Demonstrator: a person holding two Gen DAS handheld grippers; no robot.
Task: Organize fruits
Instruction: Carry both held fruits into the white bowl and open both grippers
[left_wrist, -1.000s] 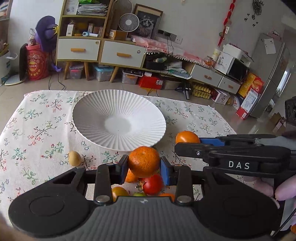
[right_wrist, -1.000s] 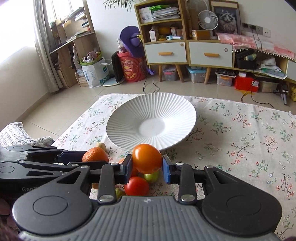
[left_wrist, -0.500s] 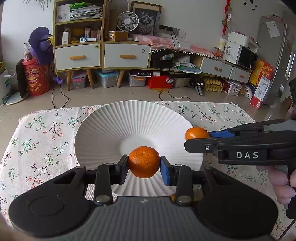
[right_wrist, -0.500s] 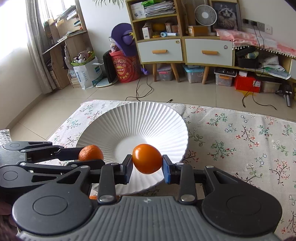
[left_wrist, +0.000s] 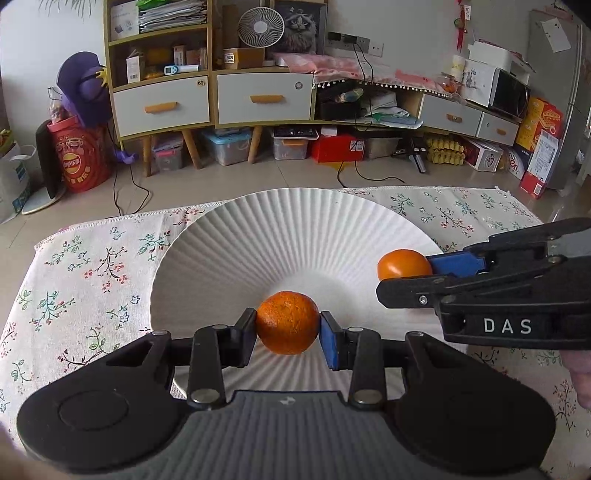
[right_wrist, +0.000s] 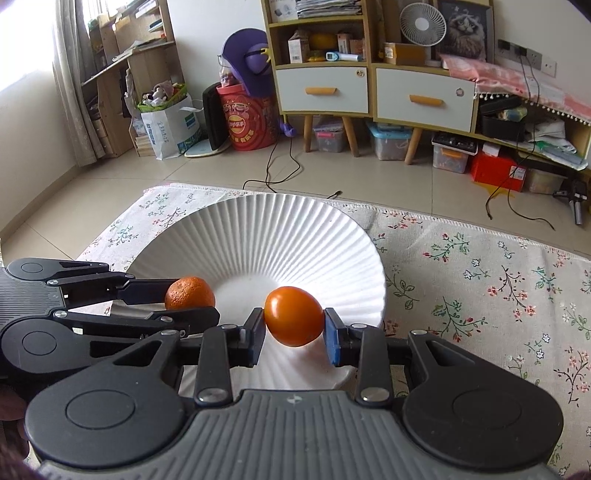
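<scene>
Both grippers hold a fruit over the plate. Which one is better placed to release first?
Left, slightly: its mandarin hangs over the plate centre; the right gripper's fruit hangs nearer the rim.

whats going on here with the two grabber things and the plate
A person holds a gripper in each hand and is sorting fruit onto a ribbed white plate on a floral tablecloth. The left gripper is shut on a dimpled mandarin; the right gripper is shut on a smooth orange fruit, maybe a persimmon. Both fruits hang over the plate's middle, not yet released.
</scene>
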